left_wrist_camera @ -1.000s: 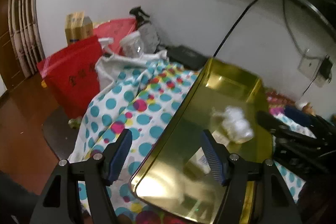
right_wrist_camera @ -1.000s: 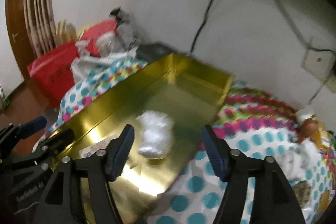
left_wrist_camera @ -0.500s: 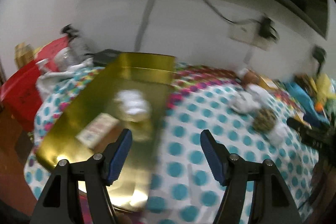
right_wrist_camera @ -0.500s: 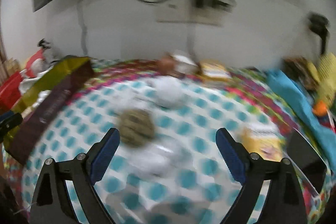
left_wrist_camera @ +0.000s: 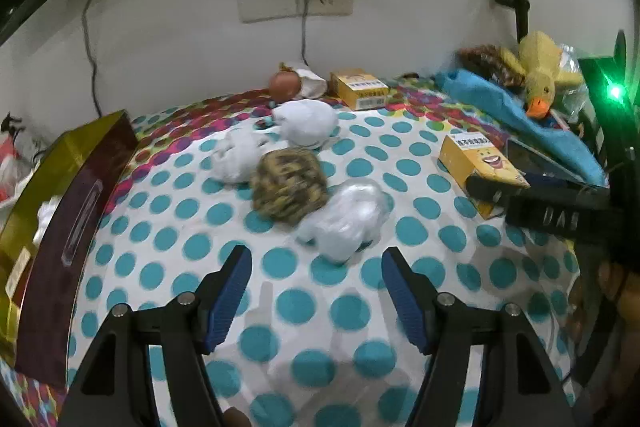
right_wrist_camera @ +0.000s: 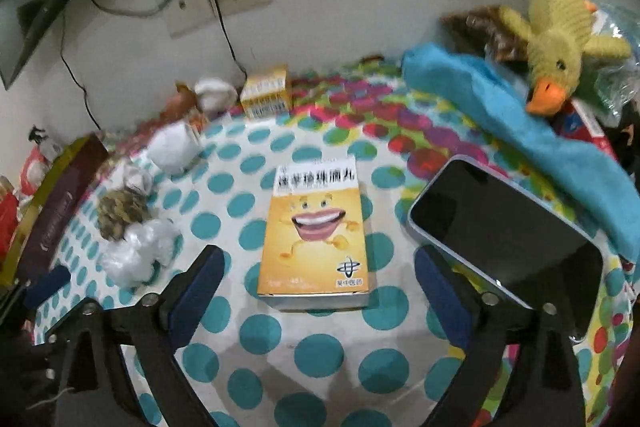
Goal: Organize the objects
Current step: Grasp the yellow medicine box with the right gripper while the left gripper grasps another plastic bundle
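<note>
While its jaws gape, the right gripper (right_wrist_camera: 316, 287) faces the yellow box (right_wrist_camera: 314, 233).

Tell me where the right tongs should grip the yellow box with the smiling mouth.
Grip the yellow box across its two long side edges, coming down from above. It lies flat, face up, lengthwise between the open right tongs, and looks narrower than their gap. The phone lies apart on its right, so both sides look free.
</note>
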Demonstrator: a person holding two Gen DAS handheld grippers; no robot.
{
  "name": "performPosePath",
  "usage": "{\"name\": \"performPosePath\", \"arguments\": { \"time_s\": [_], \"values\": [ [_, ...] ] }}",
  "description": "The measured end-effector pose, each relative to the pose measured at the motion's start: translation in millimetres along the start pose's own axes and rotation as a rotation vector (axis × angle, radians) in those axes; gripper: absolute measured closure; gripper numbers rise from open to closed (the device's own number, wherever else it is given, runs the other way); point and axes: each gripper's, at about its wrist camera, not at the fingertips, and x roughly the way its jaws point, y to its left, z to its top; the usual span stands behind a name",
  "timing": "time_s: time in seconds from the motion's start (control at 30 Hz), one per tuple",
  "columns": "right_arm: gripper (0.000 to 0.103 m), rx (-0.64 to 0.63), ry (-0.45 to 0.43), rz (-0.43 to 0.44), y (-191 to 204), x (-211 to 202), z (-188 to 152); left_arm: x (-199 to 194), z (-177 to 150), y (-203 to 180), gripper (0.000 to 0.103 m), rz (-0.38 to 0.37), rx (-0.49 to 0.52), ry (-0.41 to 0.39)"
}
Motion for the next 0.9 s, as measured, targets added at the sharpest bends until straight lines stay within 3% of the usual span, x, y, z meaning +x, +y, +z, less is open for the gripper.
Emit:
{"name": "performPosePath", "arguments": {
  "time_s": [0.13,0.3,0.43,0.63,0.77,0.87,0.9],
  "values": [
    [0.005,-0.044,0.053,0.016,9,11,0,13,13,-11,0.034,0.01,-0.005,0.013],
    [0.007,-0.054,0.06,-0.032,11,14,1,33,21,-13,0.034,0.011,-0.035,0.043],
    [0.008,-0.041,0.054,-0.02,7,13,1,39,23,1,0.034,-0.003,-0.069,0.07],
    [0.007,-0.05,0.054,-0.082,10,15,2,51,25,4,0.033,0.009,-0.015,0.102],
    [0.007,-0.042,0.055,-0.089,7,16,3,58,26,6,0.032,-0.001,-0.039,0.119],
    [0.006,-0.045,0.063,-0.085,8,17,2,60,27,6,0.04,-0.01,-0.051,0.12],
    [0.006,-0.048,0.067,-0.086,8,18,2,59,27,5,0.052,-0.021,-0.049,0.117]
  ]
}}
